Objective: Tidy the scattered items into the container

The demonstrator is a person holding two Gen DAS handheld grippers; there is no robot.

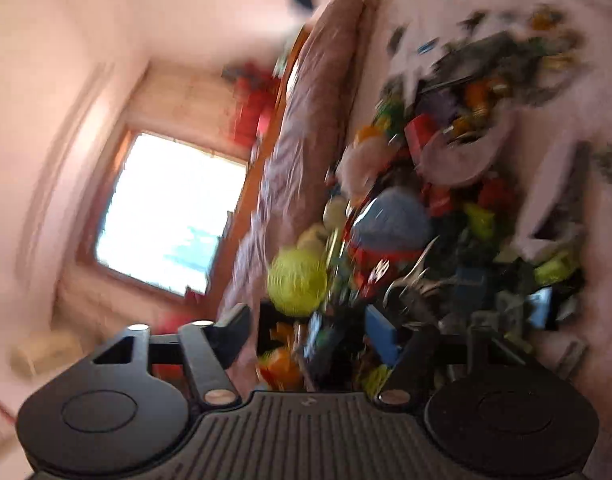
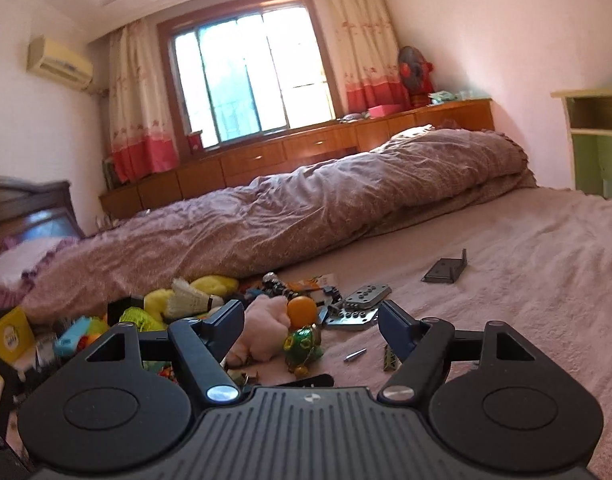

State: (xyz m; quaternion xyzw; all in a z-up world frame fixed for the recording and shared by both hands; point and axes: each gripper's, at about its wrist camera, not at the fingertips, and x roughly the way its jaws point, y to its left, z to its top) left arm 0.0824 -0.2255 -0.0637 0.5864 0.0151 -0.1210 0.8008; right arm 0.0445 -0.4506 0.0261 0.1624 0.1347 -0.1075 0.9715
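On the bed (image 2: 526, 280), the scattered items lie in a loose heap along the near left, at the foot of the rolled quilt (image 2: 306, 208), thinning out toward the right.

Going left to right in the right wrist view: a yellow box (image 2: 7, 336) at the far left edge, a turquoise plastic toy (image 2: 71, 334), a feathered shuttlecock (image 2: 189, 298) resting on a yellow plush (image 2: 211, 284), then a pink plush (image 2: 261, 328), an orange ball (image 2: 301, 309) and a green foil-wrapped toy (image 2: 303, 346). Further right are metal plates (image 2: 356, 308), a small screw (image 2: 354, 354), and, well apart, a dark bracket (image 2: 446, 269). No container is clearly identifiable in either view.

The right gripper (image 2: 312, 322) hovers low over the pink plush and the green toy, released, with nothing pressed between its pads. The left gripper (image 1: 326, 332) is also released and empty; its view is rolled sideways and badly blurred, showing a yellow-green ball (image 1: 297, 282) just ahead amid the pile.

Handling, as a judgement: the plush is soft and light and should tolerate a squeeze across its body. The orange ball looks smooth and likely to roll or slip, so a centred grip across its widest part seems wise. The foil toy may crumple. The shuttlecock's feathers are fragile; its cork end is the safer hold. The metal plates look stiff, heavier and flat against the sheet, best taken by an edge.
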